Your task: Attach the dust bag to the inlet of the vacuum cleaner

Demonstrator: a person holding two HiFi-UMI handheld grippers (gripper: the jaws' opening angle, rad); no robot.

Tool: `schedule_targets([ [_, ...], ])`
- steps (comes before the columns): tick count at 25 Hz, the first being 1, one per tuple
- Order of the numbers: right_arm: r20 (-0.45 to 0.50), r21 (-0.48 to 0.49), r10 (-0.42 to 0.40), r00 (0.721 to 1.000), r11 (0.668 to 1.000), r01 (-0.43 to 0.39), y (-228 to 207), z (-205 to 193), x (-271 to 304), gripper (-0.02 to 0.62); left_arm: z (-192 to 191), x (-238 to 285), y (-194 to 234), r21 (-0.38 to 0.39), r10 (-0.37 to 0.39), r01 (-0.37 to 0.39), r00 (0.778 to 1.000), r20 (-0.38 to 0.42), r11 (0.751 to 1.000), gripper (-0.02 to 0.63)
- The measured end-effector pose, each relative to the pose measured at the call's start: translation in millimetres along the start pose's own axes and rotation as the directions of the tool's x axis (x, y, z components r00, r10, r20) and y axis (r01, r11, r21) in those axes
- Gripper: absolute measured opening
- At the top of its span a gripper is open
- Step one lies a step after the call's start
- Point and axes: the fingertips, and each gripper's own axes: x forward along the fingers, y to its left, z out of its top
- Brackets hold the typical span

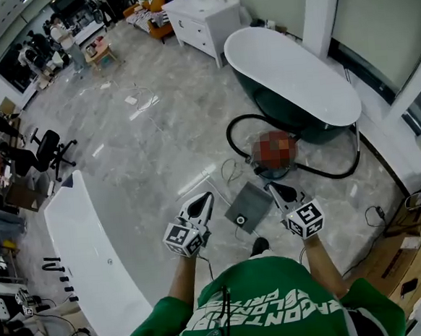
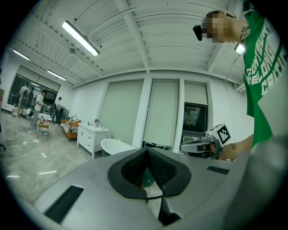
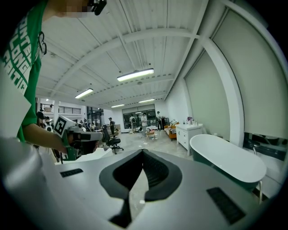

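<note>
- Left hand-held gripper (image 1: 206, 197), right hand-held gripper (image 1: 274, 188): lower centre, jaws closed together, nothing held.
- Dust bag (image 1: 248, 205): grey, laid flat on the floor (image 1: 157, 131), seen between them, ungrasped.
- Vacuum cleaner (image 1: 274, 170): beyond, centre, beside the bathtub (image 1: 290, 77).
- Step judged: approach. Next, jaws are to be opened and lowered onto the bag.

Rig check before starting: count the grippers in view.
2. The left gripper is at lower left in the head view, the right gripper at lower right. Each also shows in the other's view. Both have their jaws shut and empty. None looks hidden.
</note>
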Motion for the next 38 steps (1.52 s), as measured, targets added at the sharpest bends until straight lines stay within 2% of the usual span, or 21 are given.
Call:
schedule_targets([
  [4, -0.014, -0.008, 0.000, 1.000, 1.000, 0.000, -3, -3, 6, 0.008, -3, 4, 4, 0.001, -0.007, 0.007, 1.000, 0.003, 1.000, 0.005],
  [13, -0.056, -0.002, -0.037, 0.998, 0.999, 0.037, 5, -13, 2, 0.008, -2, 21, 17, -0.008, -0.072, 0.072, 0.997, 0.006, 0.997, 0.005],
  [22, -0.074, 0.018, -0.157, 0.985, 0.987, 0.158, 14, -6, 30, 0.008, 4, 36, 55, -0.016, -0.203, 0.203, 0.979, -0.016, 0.979, 0.005],
  [31, -0.075, 0.037, -0.295, 0.953, 0.954, 0.298, 30, 7, 85, 0.008, 18, 47, 118, -0.004, -0.363, 0.363, 0.931, -0.048, 0.932, 0.005],
  [38, -0.100, 0.039, -0.364, 0.926, 0.929, 0.369, 38, 0, 105, 0.008, 8, 56, 149, 0.038, -0.502, 0.508, 0.858, -0.111, 0.861, 0.005],
])
